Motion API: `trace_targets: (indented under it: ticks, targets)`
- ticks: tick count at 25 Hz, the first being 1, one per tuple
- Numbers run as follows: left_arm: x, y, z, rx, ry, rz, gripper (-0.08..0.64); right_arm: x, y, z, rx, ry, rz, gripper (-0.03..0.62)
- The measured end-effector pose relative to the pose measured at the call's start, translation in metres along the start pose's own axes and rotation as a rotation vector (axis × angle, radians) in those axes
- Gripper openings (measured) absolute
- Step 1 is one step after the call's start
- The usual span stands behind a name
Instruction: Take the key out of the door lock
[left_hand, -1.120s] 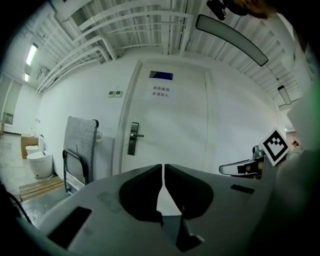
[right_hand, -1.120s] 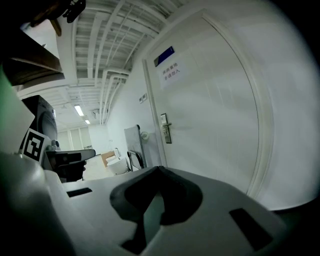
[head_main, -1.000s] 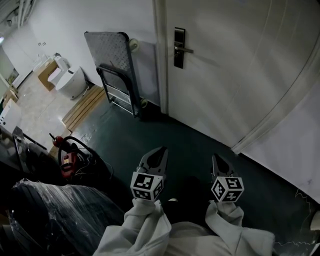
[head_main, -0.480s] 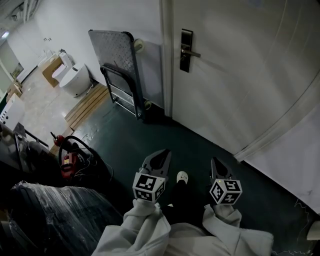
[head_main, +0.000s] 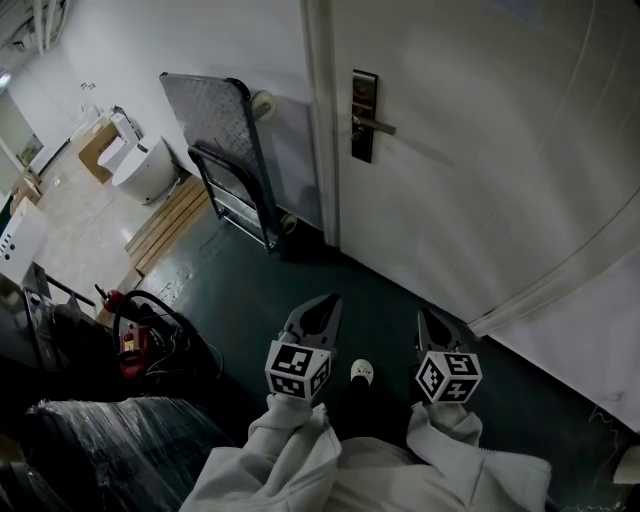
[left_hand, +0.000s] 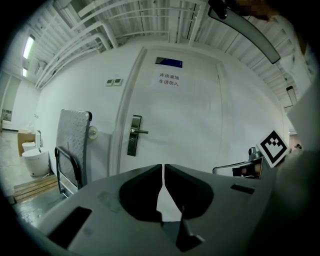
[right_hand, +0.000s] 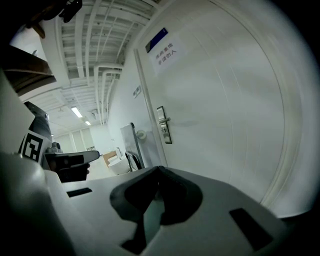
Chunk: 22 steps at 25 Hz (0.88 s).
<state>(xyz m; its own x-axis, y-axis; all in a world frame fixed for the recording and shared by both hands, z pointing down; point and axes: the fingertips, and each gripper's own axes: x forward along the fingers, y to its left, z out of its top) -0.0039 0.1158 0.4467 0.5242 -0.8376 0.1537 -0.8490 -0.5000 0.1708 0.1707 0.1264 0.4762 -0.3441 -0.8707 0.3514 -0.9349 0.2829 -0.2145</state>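
The white door (head_main: 480, 150) stands shut ahead of me, with a dark lock plate (head_main: 364, 115) and a lever handle (head_main: 376, 125) near its left edge. The key is too small to make out in any view. My left gripper (head_main: 322, 306) and right gripper (head_main: 430, 318) are held low over the dark green floor, well short of the door, both shut and empty. In the left gripper view the lock plate (left_hand: 134, 135) sits above and left of the closed left gripper (left_hand: 163, 167). The right gripper view shows the lock plate (right_hand: 164, 131) beyond the closed right gripper (right_hand: 158, 169).
A folded metal platform trolley (head_main: 215, 130) leans on the wall left of the door. Further left are white toilets (head_main: 140, 165) and wooden planks (head_main: 165, 215). A red device with cables (head_main: 130, 340) and a plastic-wrapped bundle (head_main: 100, 450) lie at my near left. My shoe (head_main: 362, 372) shows between the grippers.
The view has shifted slightly, so the door lock sits a little lower in frame. Both grippers stay shut and in much the same place. A shoe tip has come into sight between them.
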Motion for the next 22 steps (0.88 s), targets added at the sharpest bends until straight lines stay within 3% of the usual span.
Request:
trace_targets:
  ticks: [12,22]
  targets:
    - [0.078,0.047,0.022,-0.012,0.002,0.074,0.023,0.082,-0.036,0.042,-0.012,0.012,0.041,0.052]
    - [0.120,0.062,0.022,-0.021,-0.008,0.115,0.023,0.122,-0.064,0.059,-0.024,-0.001,0.058,0.052]
